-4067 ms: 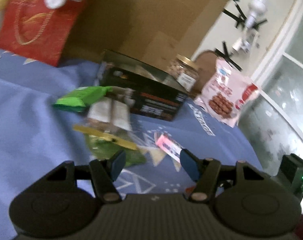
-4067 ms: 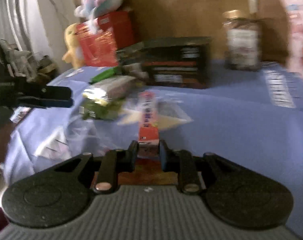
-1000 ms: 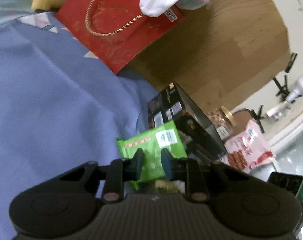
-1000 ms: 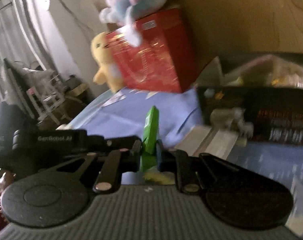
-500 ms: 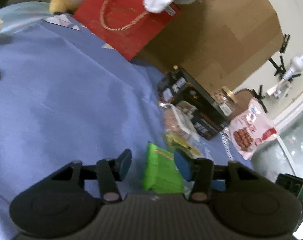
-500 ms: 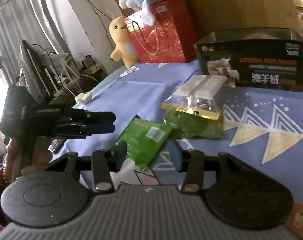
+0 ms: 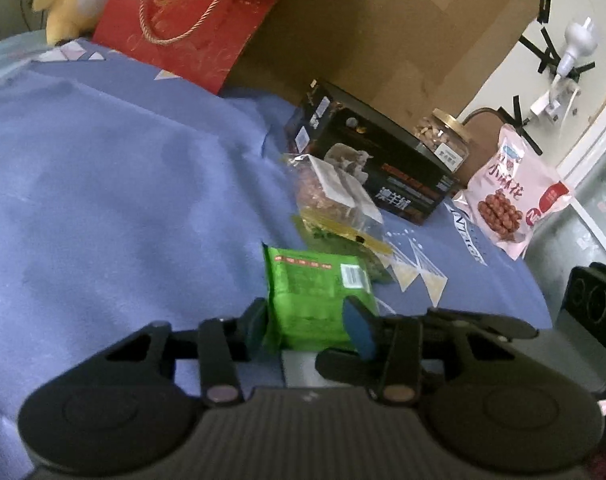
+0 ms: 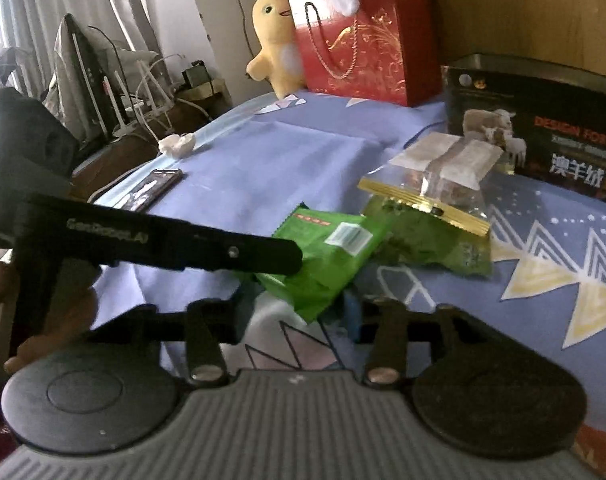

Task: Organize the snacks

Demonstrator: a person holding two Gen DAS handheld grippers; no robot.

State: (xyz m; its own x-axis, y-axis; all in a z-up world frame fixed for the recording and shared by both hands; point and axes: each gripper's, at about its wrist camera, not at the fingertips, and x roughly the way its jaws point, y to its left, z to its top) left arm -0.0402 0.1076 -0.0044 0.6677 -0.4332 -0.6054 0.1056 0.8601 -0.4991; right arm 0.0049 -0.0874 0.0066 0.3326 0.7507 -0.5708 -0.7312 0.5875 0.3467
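A green snack packet (image 7: 315, 300) lies flat on the blue cloth; it also shows in the right wrist view (image 8: 327, 256). My left gripper (image 7: 309, 326) is open, its fingers either side of the packet's near end. My right gripper (image 8: 299, 320) is open just in front of the same packet. The left gripper's finger (image 8: 163, 244) crosses the right wrist view, its tip over the packet. Behind lie a clear bag with a gold strip (image 7: 339, 208) over a dark green packet (image 8: 427, 244).
A black box (image 7: 375, 164), a nut jar (image 7: 443, 140) and a pink snack bag (image 7: 507, 196) stand at the back right. A red gift bag (image 7: 187, 16) and yellow plush (image 8: 273, 40) stand at the back left. A phone (image 8: 153, 188) lies near the cloth's left edge.
Both grippers have let go of the green packet, which now lies on the cloth. Both have opened wider and the left one has moved closer around it.
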